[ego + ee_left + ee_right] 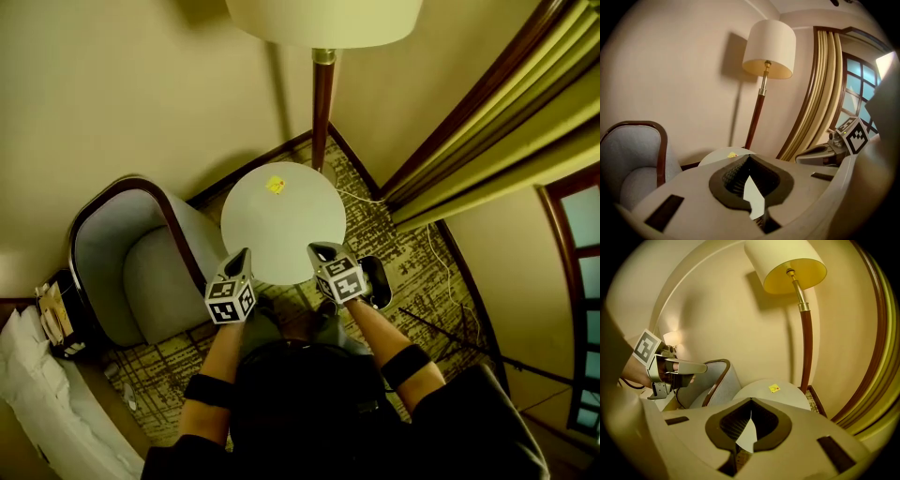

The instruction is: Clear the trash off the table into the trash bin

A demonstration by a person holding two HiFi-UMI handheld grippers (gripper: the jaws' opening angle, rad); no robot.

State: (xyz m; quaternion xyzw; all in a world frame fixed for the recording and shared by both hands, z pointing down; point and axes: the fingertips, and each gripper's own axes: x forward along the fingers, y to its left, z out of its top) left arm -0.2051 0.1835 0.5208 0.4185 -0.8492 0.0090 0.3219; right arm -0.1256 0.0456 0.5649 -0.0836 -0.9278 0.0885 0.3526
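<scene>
Yellow scrap (pixel 774 388) on round table (pixel 793 400)

Corner of plain beige walls (pixel 141 84), holding a floor lamp (pixel 322 28) with cream shade and dark pole. Just in front of the lamp: round white table (pixel 281 234); to its left: grey armchair (pixel 141 262) with dark wood frame. To its right: pleated gold curtains (pixel 487 131), wood-framed window (pixel 586 281); beneath: patterned carpet (pixel 394 244).

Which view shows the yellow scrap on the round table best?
Head view: the yellow scrap lies fully exposed near the far edge of the round table. Right gripper view shows it clearly too, at a low angle. Left gripper view catches only a sliver.
</scene>
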